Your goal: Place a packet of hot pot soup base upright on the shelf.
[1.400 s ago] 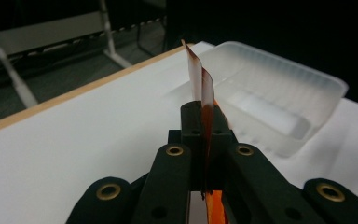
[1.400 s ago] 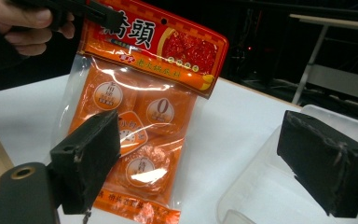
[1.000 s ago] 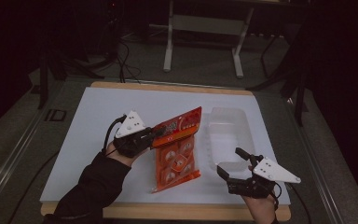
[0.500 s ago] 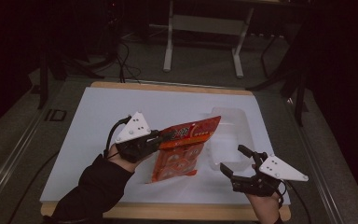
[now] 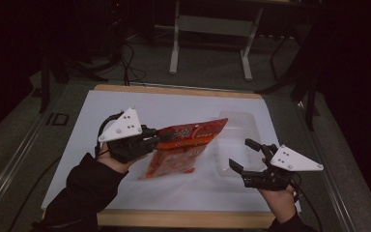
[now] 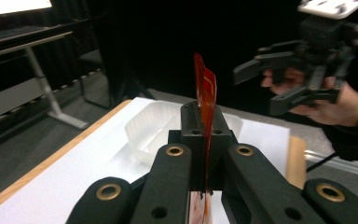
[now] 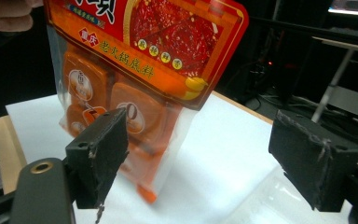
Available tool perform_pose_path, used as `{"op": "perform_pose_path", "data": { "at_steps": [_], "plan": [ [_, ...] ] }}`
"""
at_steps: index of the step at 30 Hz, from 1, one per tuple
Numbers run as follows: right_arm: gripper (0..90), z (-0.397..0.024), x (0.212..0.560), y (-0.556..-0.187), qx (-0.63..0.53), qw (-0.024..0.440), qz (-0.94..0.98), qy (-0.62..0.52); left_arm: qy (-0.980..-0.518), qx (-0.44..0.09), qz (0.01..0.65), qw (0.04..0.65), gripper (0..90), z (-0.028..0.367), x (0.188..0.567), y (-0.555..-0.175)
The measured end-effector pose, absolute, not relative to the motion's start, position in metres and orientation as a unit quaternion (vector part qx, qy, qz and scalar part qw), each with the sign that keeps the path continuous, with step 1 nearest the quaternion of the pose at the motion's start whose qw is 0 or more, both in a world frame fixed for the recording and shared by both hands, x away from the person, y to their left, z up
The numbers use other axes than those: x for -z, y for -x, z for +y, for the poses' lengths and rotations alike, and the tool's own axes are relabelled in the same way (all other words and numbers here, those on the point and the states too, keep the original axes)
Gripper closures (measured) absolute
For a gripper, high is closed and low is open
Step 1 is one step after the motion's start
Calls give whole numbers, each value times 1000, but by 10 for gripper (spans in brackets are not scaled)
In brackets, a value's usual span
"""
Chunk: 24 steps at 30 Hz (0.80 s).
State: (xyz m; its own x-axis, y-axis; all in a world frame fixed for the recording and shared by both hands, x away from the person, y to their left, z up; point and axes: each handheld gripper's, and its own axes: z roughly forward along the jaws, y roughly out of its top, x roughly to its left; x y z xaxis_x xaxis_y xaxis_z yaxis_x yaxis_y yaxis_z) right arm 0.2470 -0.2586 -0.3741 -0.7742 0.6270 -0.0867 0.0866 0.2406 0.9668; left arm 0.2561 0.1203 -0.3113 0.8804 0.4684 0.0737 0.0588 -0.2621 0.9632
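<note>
An orange-red snack bag (image 5: 186, 142) hangs above the white table top, tilted, its lower end close to the sheet. My left gripper (image 5: 150, 140) is shut on the bag's sealed top strip; in the left gripper view the jaws pinch the bag's thin edge (image 6: 205, 93). My right gripper (image 5: 242, 153) hovers at the near right, open, and its jaws have just been closing a little with nothing between them. In the right gripper view the bag (image 7: 144, 60) hangs beyond my right gripper (image 7: 200, 154). A clear plastic tray (image 5: 239, 133) lies right of the bag.
The white sheet (image 5: 125, 108) covers a wooden board whose front edge (image 5: 183, 218) runs near the person's arms. Table legs and cables stand on the dark floor behind. The clear tray (image 6: 163, 123) lies under and beyond the bag, and the right gripper (image 6: 261, 77) floats past it.
The bag lay flat on the sheet; my left gripper has raised it by its top strip and it now hangs. Both hands have risen, and the right gripper has shifted slightly right.
</note>
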Motion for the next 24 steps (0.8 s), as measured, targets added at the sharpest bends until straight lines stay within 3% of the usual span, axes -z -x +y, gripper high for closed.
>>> {"op": "perform_pose_path", "data": {
  "at_steps": [17, 24],
  "plan": [
    [211, -239, 349, -277, -588, 183, 764, -190, -775, -147, 134, 599, 900, 119, 302, -246],
    [284, -226, 353, -287, -587, 145, 777, -175, -776, -146, 134, 598, 900, 116, 306, -247]
  ]
}}
